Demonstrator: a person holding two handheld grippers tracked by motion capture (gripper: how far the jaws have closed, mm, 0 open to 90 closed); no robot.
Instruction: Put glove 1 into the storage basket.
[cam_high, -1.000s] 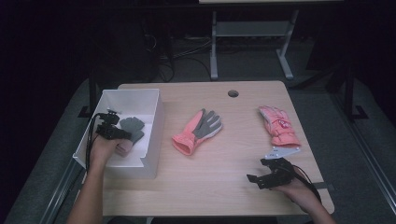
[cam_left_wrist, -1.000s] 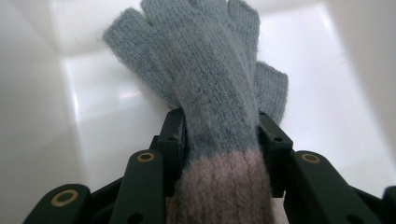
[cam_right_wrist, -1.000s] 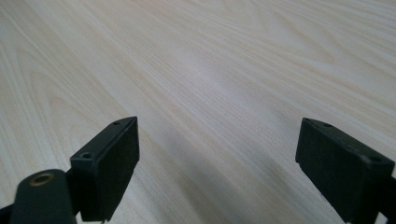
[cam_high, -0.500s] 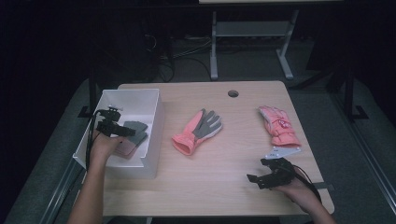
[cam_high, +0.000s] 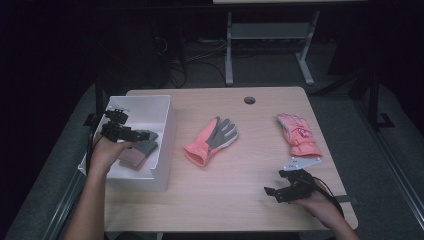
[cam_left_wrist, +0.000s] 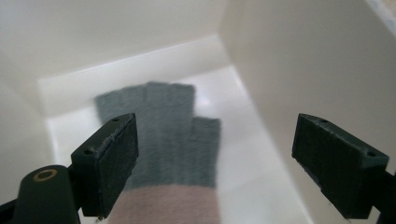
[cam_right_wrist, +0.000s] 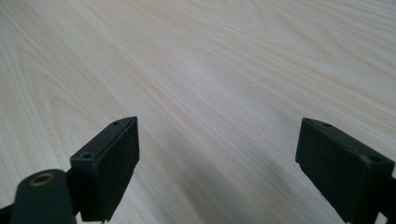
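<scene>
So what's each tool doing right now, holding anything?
Left tool: open, its jaws just opened; the grey glove lies loose below in the white bin.
Right tool: open, nothing between its jaws, over the bare table.

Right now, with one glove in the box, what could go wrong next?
1. The left claw has just been opening, wide, above the grey glove; a pad could snag the knit as it lifts.
2. The coral glove lies close to the white box; reaching for it could knock the wall.
</scene>
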